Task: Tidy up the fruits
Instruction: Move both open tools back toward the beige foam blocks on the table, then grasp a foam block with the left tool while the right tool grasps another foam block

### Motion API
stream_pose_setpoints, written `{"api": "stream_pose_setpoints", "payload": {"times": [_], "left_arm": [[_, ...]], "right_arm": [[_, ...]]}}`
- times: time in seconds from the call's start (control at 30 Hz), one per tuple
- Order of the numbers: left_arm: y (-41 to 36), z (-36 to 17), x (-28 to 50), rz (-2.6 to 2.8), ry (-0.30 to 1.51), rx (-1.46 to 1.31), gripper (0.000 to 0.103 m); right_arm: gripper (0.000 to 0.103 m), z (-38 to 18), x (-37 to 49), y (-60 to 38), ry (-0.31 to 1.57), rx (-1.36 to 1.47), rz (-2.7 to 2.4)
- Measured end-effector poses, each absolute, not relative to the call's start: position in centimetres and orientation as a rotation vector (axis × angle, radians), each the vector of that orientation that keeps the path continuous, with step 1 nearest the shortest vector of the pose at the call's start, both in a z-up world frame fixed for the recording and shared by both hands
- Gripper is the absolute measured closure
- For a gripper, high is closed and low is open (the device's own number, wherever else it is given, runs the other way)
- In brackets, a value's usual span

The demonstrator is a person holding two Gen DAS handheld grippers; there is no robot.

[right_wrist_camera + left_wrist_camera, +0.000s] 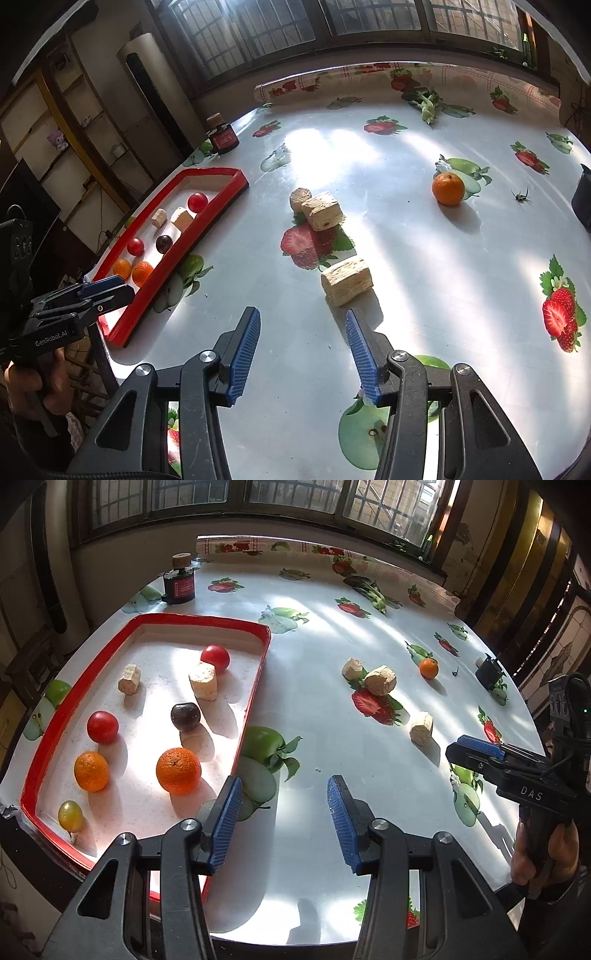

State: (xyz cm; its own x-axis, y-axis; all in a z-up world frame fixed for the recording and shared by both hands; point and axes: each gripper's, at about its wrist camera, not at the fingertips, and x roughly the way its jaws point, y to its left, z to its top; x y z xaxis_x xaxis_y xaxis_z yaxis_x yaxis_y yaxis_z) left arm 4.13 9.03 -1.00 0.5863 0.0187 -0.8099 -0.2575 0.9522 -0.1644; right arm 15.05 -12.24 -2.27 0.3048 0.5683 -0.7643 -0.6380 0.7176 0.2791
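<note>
Both the left tool [284, 805] and right tool [303, 339] hang released, empty, above the fruit-printed counter [314, 709]; a small round orange [448, 188] lies outside the red-rimmed tray [258, 672].

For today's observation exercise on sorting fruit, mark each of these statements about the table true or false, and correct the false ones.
1. Two oranges lie inside the red-rimmed rectangular tray. True.
2. The small round orange out on the fruit-print tablecloth sits inside the tray. False: it lies on the cloth, far from the tray.
3. The left claw grips a tomato. False: it is open and holds nothing.
4. Three pale, rough cut chunks lie on the cloth outside the tray. True.
5. The right claw is empty. True.
</note>
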Motion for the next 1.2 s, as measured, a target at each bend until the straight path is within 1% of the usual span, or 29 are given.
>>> {"api": "stream_pose_setpoints", "payload": {"times": [0.17,0.27,0.57,0.6,0.63,0.67,1.03,1.2], "left_arm": [[7.7,-0.9,5.8,0.133,0.940,-0.267,0.057],[7.0,-0.9,7.1,0.113,0.941,-0.262,0.057],[5.2,-1.6,12.1,0.063,0.964,-0.241,0.057],[5.1,-1.7,12.7,0.054,0.965,-0.244,0.057],[4.9,-1.9,13.3,0.049,0.970,-0.246,0.057],[4.7,-2.0,13.9,0.043,0.975,-0.245,0.057],[1.4,-4.7,21.0,-0.002,1.020,-0.249,0.057],[0.3,-5.8,23.0,0.004,1.029,-0.229,0.057]], "right_arm": [[0.052,-3.1,16.2,-12.3,0.984,-0.094,0.774],[0.047,-3.7,16.8,-12.0,0.983,-0.117,0.758],[0.046,-5.4,19.5,-10.0,0.999,-0.152,0.757],[0.048,-5.4,19.6,-9.9,0.995,-0.154,0.764],[0.059,-5.4,19.6,-9.9,0.990,-0.155,0.771],[0.064,-5.4,19.6,-9.9,0.987,-0.155,0.775],[0.064,-3.5,19.5,-15.0,0.956,-0.036,0.751],[0.064,-3.4,19.7,-15.9,0.957,-0.016,0.741]]}}
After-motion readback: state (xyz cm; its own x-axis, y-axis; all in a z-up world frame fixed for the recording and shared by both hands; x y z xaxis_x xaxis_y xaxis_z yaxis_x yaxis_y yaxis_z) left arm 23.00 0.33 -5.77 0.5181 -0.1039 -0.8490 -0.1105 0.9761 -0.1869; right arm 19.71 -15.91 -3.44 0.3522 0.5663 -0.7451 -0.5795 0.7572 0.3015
